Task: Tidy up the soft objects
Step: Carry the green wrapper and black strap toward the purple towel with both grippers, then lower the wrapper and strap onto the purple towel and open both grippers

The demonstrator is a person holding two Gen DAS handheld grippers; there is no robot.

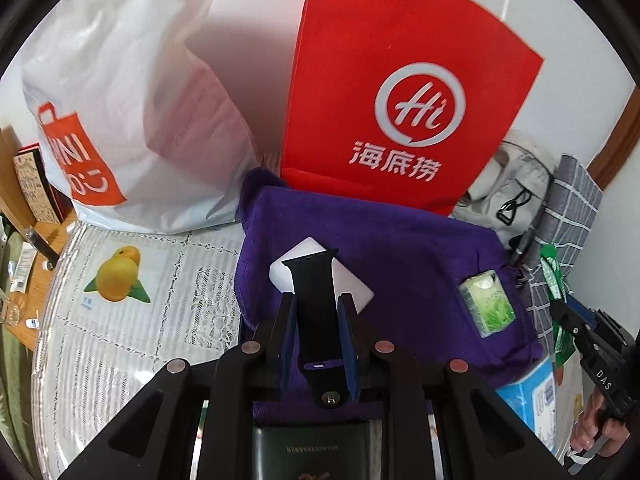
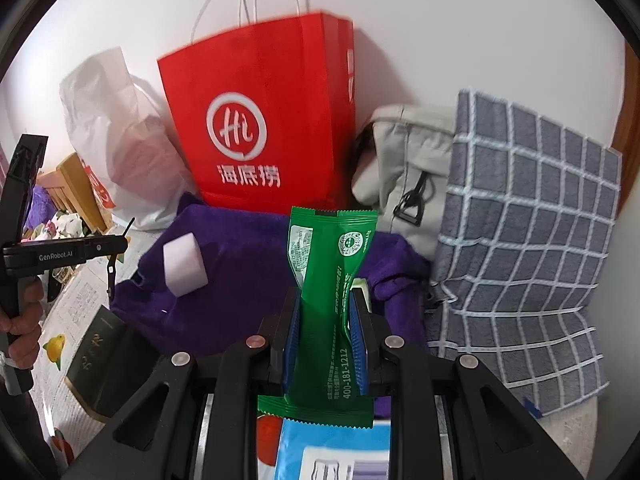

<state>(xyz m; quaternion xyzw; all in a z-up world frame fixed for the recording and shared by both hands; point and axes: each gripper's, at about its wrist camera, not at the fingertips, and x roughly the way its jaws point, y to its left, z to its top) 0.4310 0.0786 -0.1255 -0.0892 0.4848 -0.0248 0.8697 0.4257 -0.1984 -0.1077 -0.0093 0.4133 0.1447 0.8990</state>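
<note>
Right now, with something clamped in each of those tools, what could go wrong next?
1. The left hand-held gripper pinches the black rubber watch strap with its free end drooping toward the white rectangular block; it might nudge the block across the purple towel.
2. The right hand-held gripper squeezes the green foil sachet at its middle; the packet could crumple or slip.
3. The red paper bag stands close behind; a forward reach might tip it.

Purple towel looking fuzzy matt cloth; on it, black strap showing smooth rubber; behind it, red bag showing matt paper; green sachet shining glossy.
</note>
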